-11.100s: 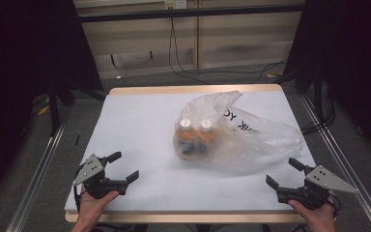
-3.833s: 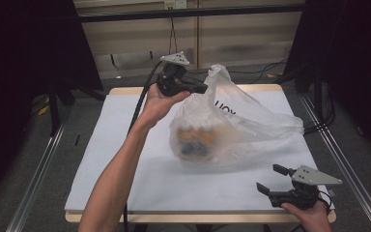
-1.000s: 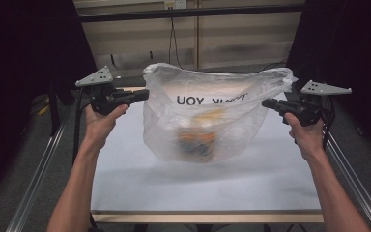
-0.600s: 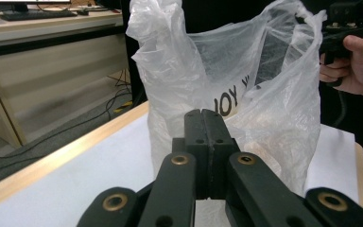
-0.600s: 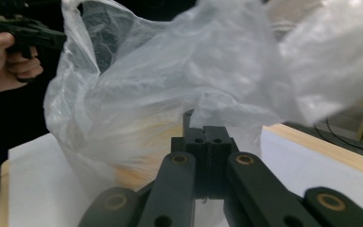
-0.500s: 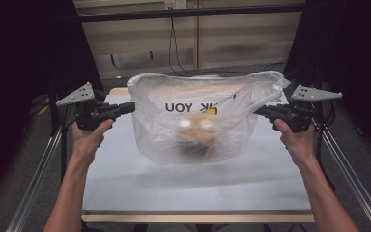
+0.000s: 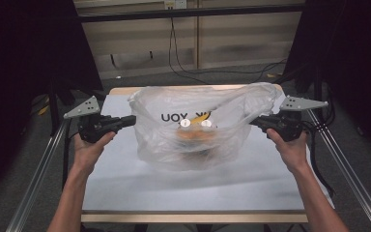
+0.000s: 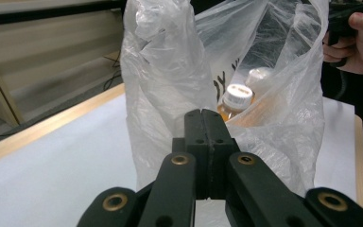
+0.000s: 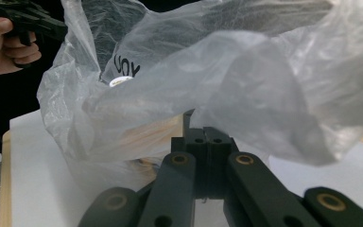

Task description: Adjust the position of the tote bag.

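Observation:
A clear plastic bag (image 7: 193, 128) with black lettering hangs stretched between both grippers over the white table (image 7: 125, 188). Inside it stand two bottles with white caps (image 7: 195, 123) above orange contents; the nearer cap (image 8: 237, 94) shows in the left gripper view. My left gripper (image 7: 132, 119) is shut on the bag's left edge (image 8: 170, 85). At the other side my right gripper (image 7: 252, 122) is shut on the bag's right edge (image 9: 246, 94). The bag's mouth is held open and its bottom rests on or just above the table.
The table has a wooden rim (image 7: 125, 91) and metal rails (image 7: 38, 174) along both sides. Cables (image 7: 183, 53) hang at the back wall. Bare white surface lies in front of the bag.
Both grippers have come down and a little towards me with the bag. The bag has sunk towards the table and its mouth stays spread.

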A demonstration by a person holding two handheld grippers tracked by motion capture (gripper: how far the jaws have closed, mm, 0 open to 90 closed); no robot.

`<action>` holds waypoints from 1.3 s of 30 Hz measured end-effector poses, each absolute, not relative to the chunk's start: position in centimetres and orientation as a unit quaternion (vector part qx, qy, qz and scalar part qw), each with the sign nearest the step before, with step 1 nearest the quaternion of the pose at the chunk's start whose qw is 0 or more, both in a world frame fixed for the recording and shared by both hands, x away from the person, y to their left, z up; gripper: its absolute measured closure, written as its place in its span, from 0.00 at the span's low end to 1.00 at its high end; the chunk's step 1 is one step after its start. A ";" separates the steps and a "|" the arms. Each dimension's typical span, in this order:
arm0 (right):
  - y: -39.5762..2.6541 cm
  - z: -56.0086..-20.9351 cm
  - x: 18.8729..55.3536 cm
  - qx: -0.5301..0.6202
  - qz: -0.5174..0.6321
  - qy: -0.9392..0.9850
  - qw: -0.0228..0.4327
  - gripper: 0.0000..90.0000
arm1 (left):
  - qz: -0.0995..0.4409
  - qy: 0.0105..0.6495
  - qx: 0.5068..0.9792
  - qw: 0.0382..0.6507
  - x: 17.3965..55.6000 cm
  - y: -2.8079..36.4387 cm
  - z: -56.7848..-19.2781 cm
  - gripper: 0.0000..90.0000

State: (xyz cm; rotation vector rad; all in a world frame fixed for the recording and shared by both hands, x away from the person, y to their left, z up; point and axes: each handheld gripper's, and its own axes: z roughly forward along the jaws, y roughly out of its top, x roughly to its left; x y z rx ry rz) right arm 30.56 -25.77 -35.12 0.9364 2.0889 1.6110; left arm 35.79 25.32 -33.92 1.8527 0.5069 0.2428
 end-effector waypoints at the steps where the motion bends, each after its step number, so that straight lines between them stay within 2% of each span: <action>1: -25.7 -35.5 30.6 0.329 0.570 0.734 0.167 1.00 | 0.101 0.216 0.787 0.569 35.8 25.3 -34.3 1.00; 16: -25.1 -37.7 30.4 0.337 0.525 0.765 0.161 1.00 | 0.075 0.234 0.806 0.538 35.7 25.9 -38.0 1.00; 30: -24.4 -40.0 31.1 0.346 0.478 0.793 0.152 1.00 | 0.051 0.242 0.835 0.492 36.6 24.7 -41.2 1.00; 39: -24.2 -42.8 31.8 0.359 0.455 0.806 0.122 1.00 | 0.038 0.254 0.844 0.471 37.2 24.9 -43.3 1.00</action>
